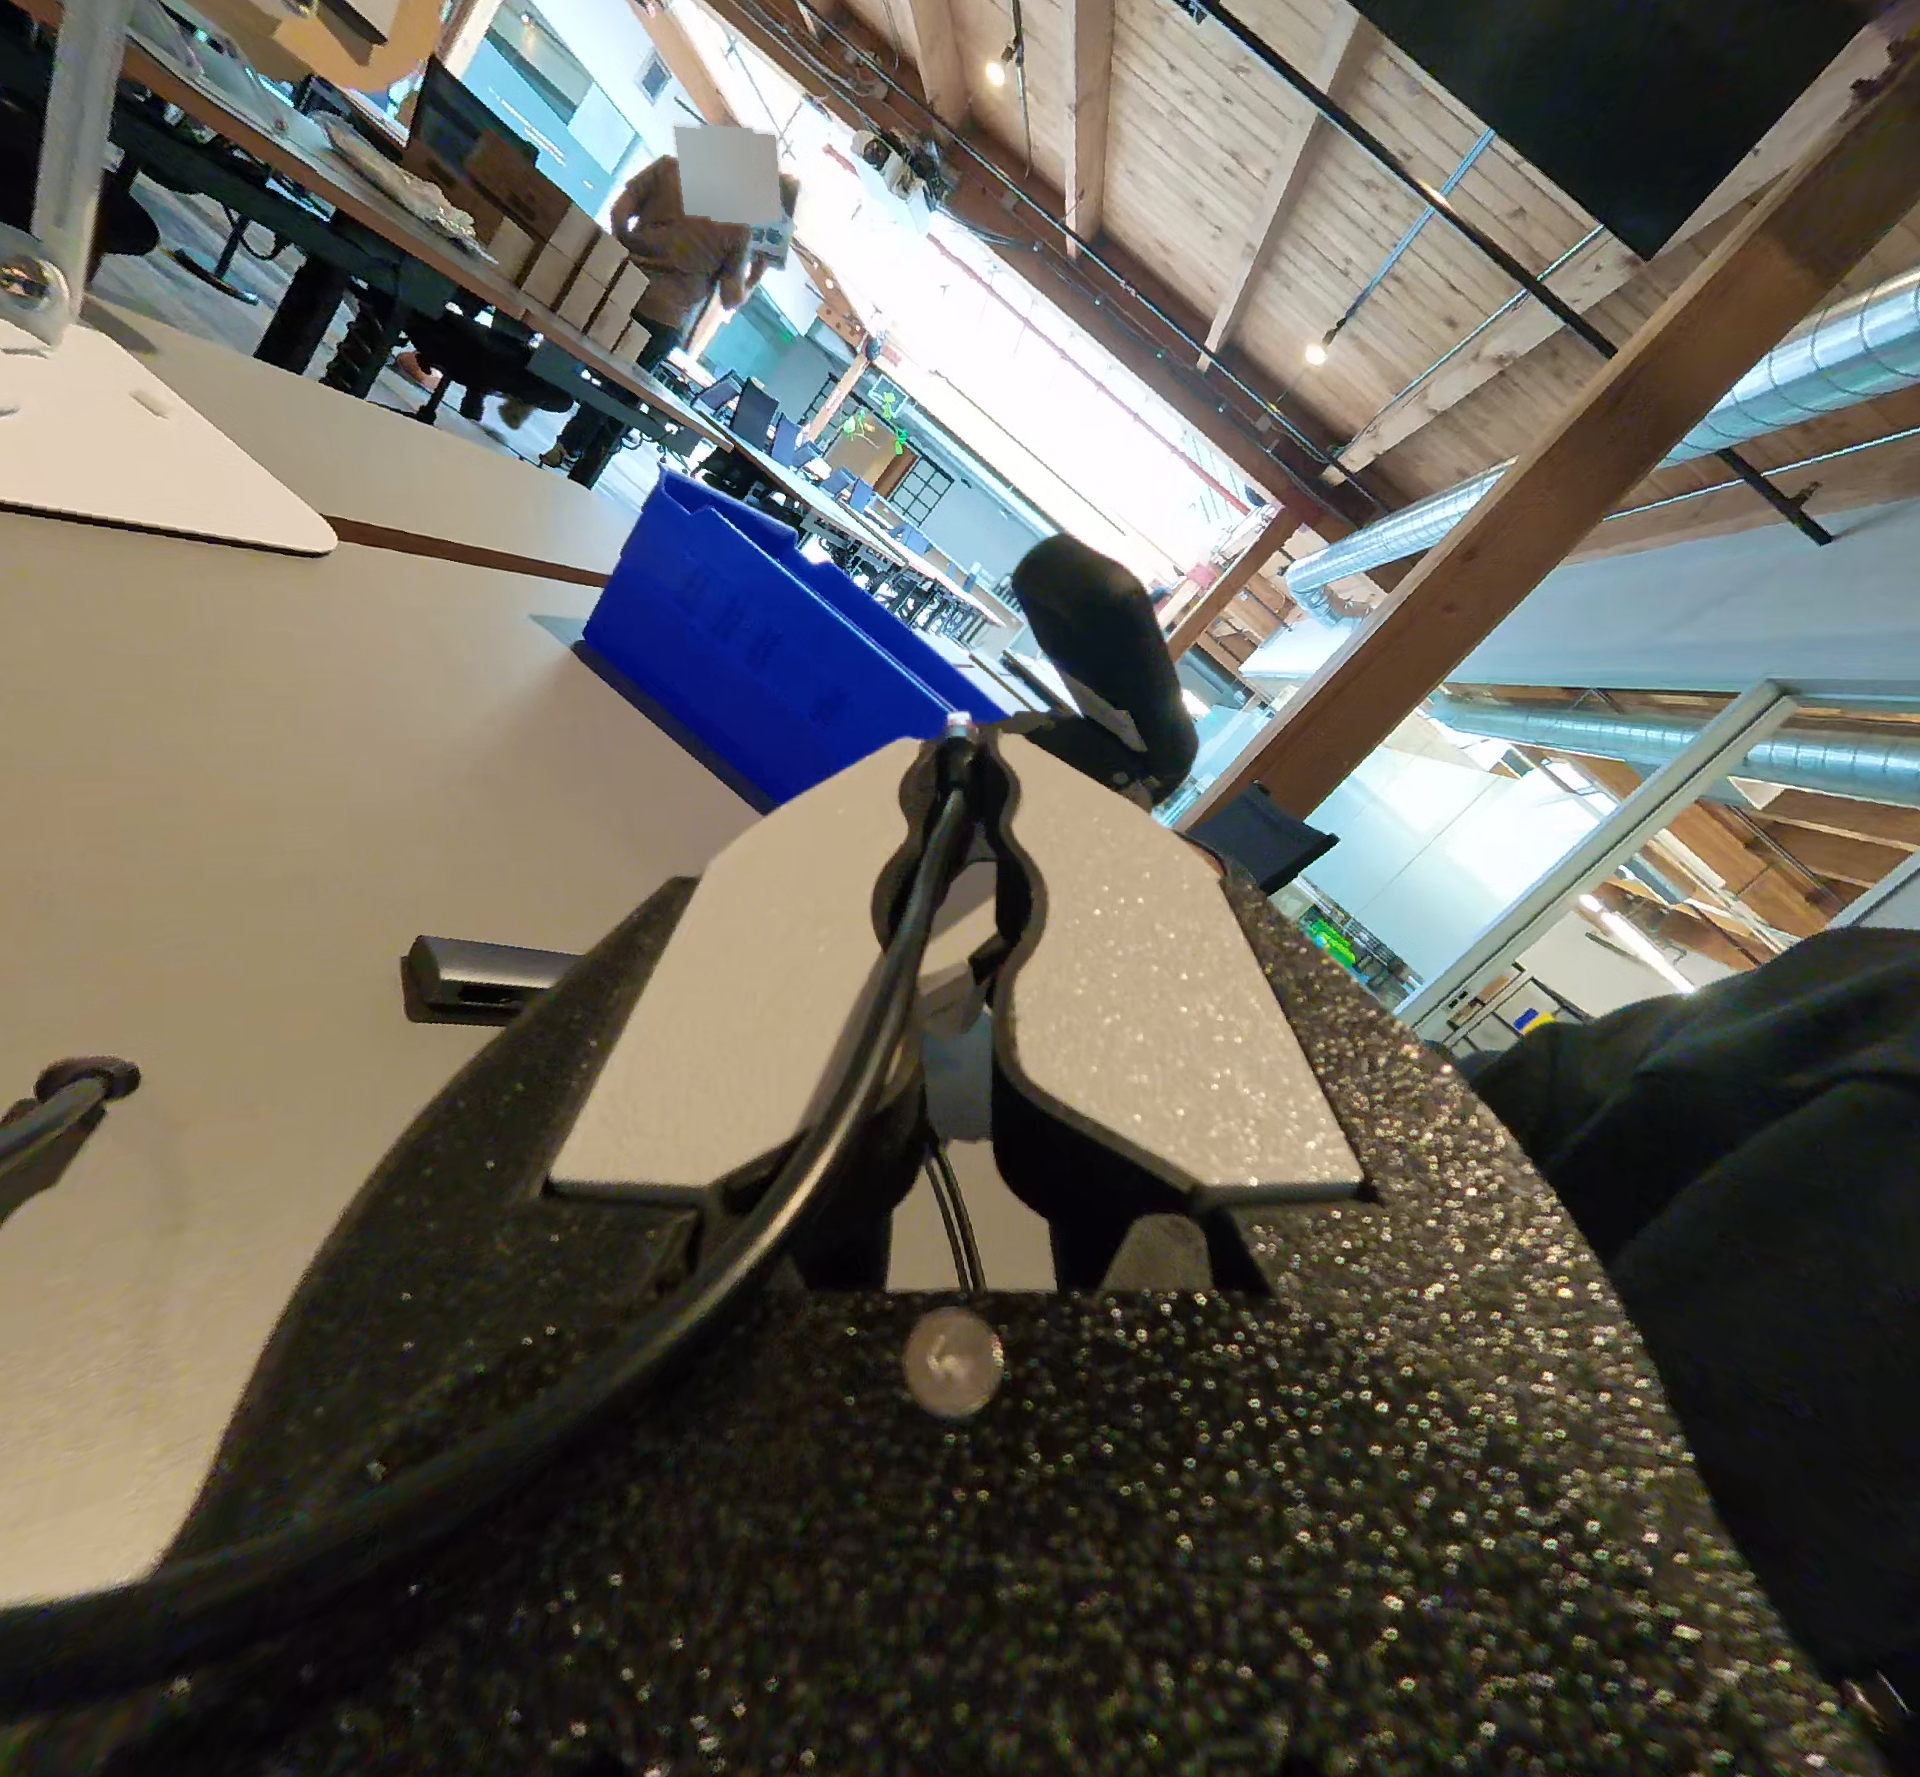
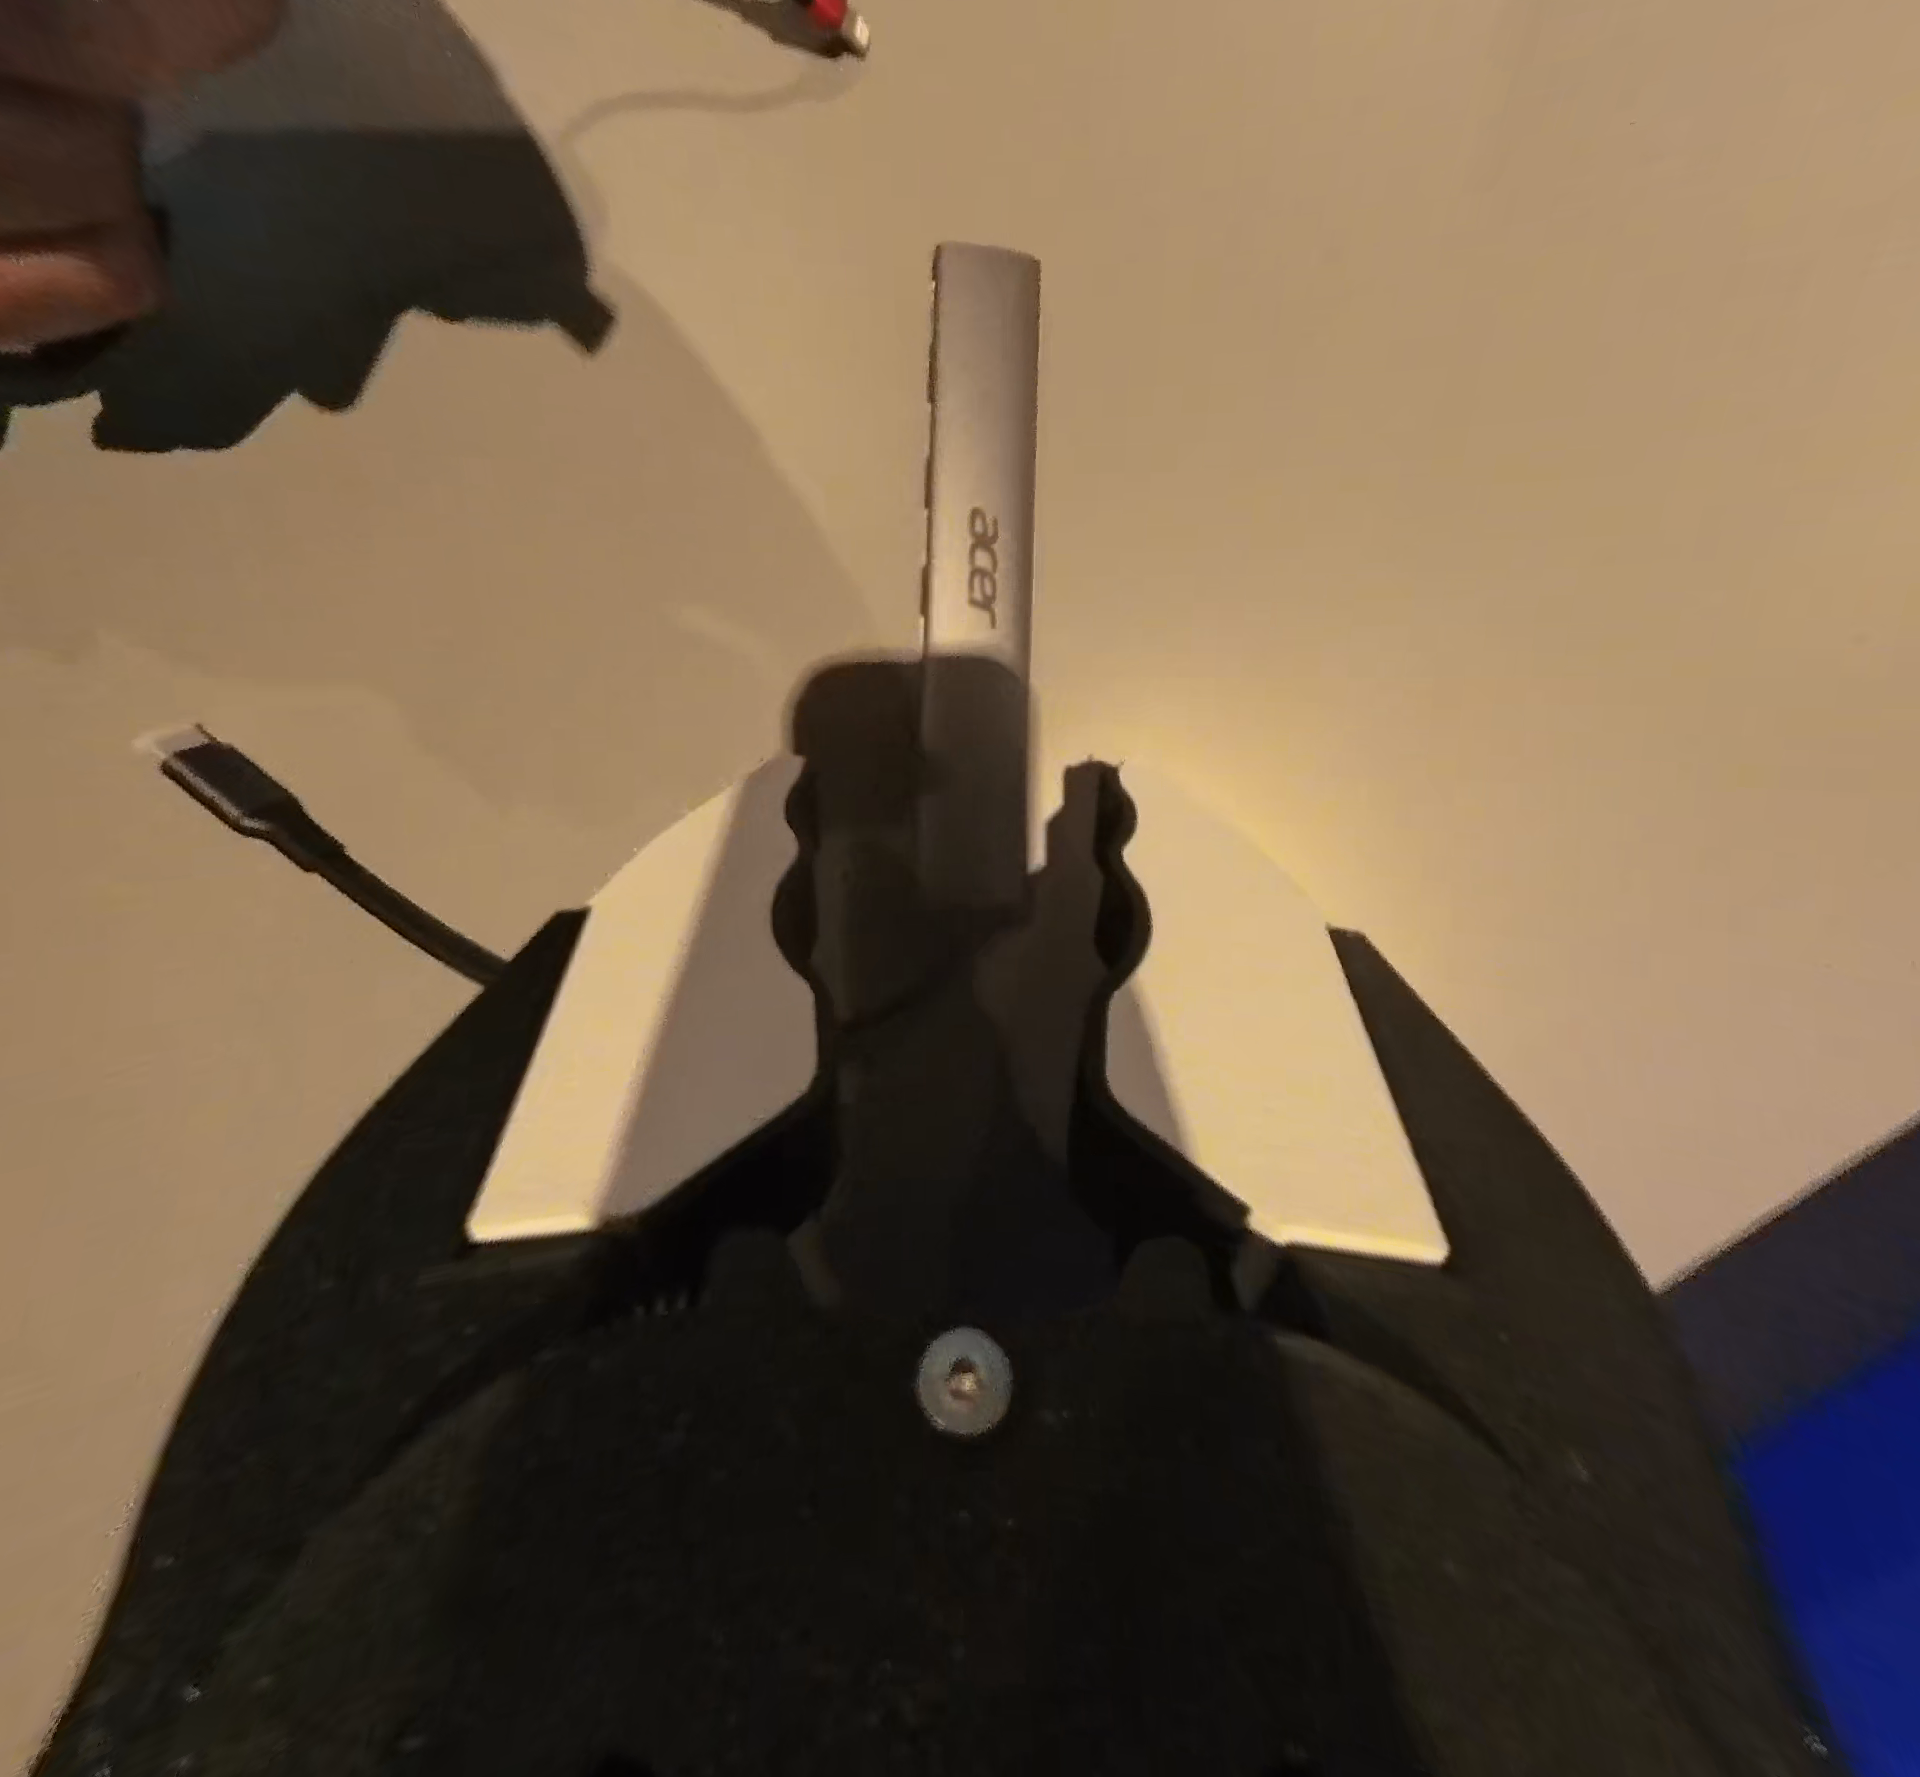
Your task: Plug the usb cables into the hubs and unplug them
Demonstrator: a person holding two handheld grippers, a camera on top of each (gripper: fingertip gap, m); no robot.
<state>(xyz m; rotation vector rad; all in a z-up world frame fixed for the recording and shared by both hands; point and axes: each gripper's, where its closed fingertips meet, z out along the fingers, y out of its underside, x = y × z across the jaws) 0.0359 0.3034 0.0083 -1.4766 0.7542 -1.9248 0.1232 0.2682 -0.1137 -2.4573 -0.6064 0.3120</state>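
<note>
- The white table (image 1: 260, 792) carries everything; a blue bin (image 1: 769, 647) stands at its far side.
- Left claw (image 1: 971, 740) is closed tight on a black cable (image 1: 914, 906), held up off the table.
- Right claw (image 2: 951, 792) is part open around the near end of the grey hub (image 2: 982, 501); whether it grips, I cannot tell.
- A red-tipped plug (image 2: 831, 13) and a black plug (image 2: 223, 777) lie loose.
</note>
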